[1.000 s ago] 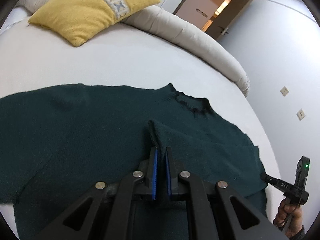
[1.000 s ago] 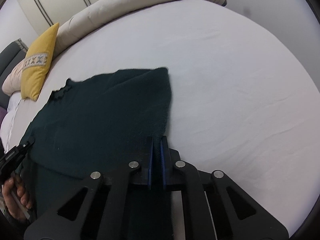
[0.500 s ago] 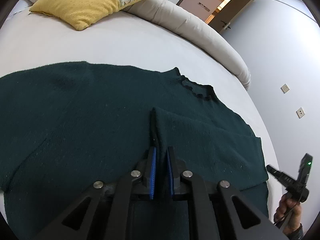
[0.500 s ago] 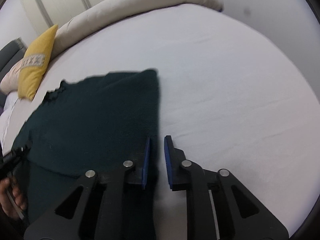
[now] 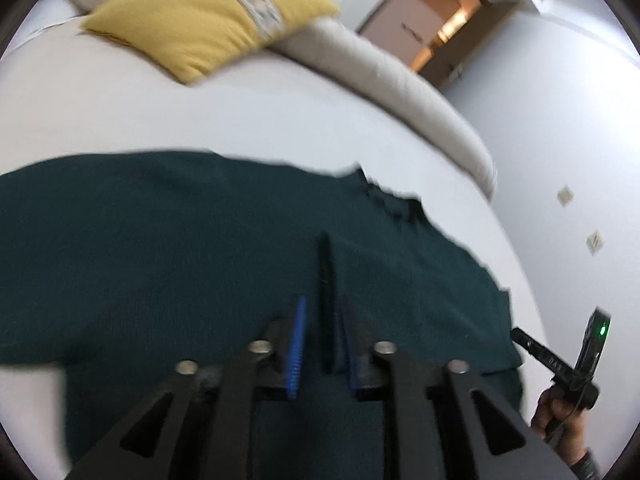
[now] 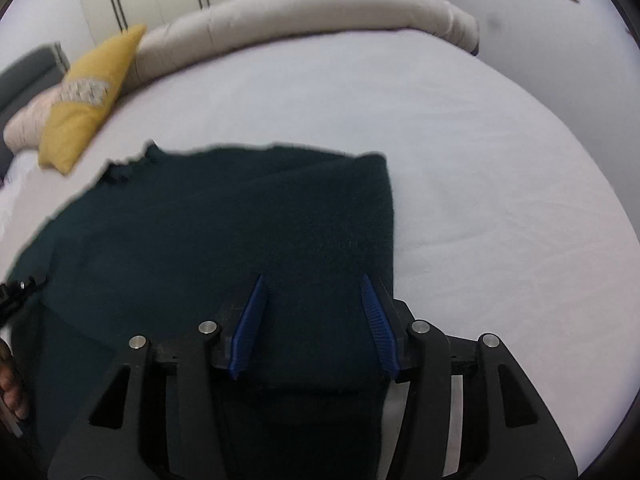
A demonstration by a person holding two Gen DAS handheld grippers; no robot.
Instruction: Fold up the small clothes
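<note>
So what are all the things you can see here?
sweater: one, dark green, flat on the bed, one side folded in
bed: one, white sheet, under the sweater
pillow: one, yellow, at the bed's head
bolster: one, beige, along the bed's far edge
door: one, brown, open, far wall
left hand-held gripper: black, blue pads, open over a sweater fold
right hand-held gripper: black, blue pads, wide open over the sweater

Both wrist views close, low over sweater (image 5: pixel 160 240), facing pillow (image 6: pixel 88 96)

Left claw (image 5: pixel 322 344) slightly parted, right claw (image 6: pixel 316 320) wide.
</note>
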